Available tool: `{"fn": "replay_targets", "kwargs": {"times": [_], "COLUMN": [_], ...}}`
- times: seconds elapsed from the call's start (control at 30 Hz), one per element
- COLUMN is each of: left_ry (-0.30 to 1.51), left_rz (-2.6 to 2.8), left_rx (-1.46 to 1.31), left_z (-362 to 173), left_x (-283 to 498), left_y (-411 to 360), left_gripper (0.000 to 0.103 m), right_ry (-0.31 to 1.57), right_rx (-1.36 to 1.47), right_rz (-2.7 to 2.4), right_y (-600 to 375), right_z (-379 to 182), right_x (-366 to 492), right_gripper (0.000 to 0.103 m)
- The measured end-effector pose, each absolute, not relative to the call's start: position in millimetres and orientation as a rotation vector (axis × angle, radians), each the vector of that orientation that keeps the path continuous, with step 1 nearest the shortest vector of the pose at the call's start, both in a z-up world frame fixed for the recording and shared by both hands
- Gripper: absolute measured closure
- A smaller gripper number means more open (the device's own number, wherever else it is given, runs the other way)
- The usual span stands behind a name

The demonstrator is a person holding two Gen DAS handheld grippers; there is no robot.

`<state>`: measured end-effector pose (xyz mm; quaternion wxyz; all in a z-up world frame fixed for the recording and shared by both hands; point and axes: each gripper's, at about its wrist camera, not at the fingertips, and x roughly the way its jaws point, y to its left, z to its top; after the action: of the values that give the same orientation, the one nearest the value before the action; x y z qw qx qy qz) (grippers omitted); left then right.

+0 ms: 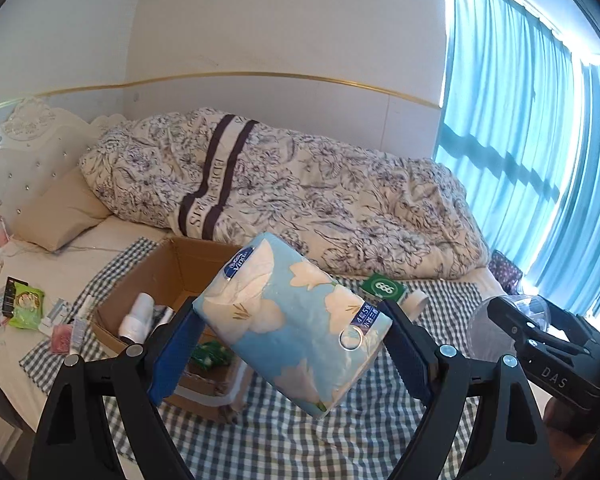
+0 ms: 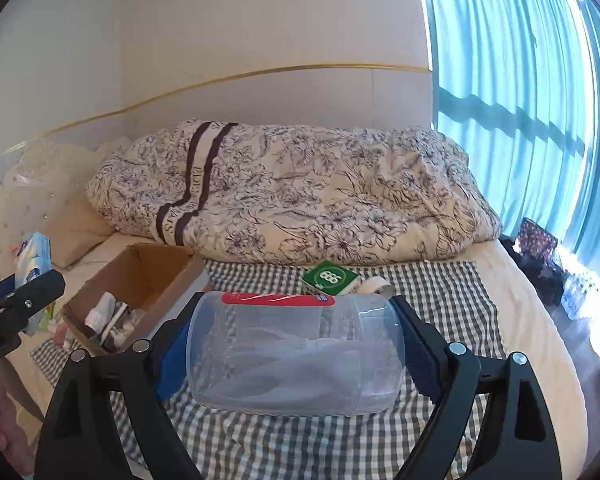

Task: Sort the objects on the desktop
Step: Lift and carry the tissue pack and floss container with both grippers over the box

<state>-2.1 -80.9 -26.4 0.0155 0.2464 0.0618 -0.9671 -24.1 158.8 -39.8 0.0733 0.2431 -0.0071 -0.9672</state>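
While left tool (image 1: 292,344) clamps tissue pack (image 1: 288,320), right tool (image 2: 292,344) grips clear container (image 2: 296,360).

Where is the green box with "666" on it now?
In both wrist views the green box lies on the checked cloth, just before the floral duvet, right of the cardboard box.
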Motion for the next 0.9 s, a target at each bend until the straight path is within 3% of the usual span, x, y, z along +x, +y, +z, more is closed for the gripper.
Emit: {"fn": "replay_targets", "kwargs": {"times": [0.63,0.9], "left_ry": [0.136,0.134], "left_rz": [-2.947,-2.927], "left_rx": [0.661,0.687], "left_z": [5,-3], "left_x": [4,-13], "left_y": [-166,-194], "left_gripper": [0.014,0.014], "right_ry": [0.058,0.081], "right_rx": [0.51,0.507], "right_rz": [-2.798,-2.755], "right_y": [50,13], "right_z": [17,11], "right_x": [-25,-41], "right_gripper": [0.015,0.015]}}
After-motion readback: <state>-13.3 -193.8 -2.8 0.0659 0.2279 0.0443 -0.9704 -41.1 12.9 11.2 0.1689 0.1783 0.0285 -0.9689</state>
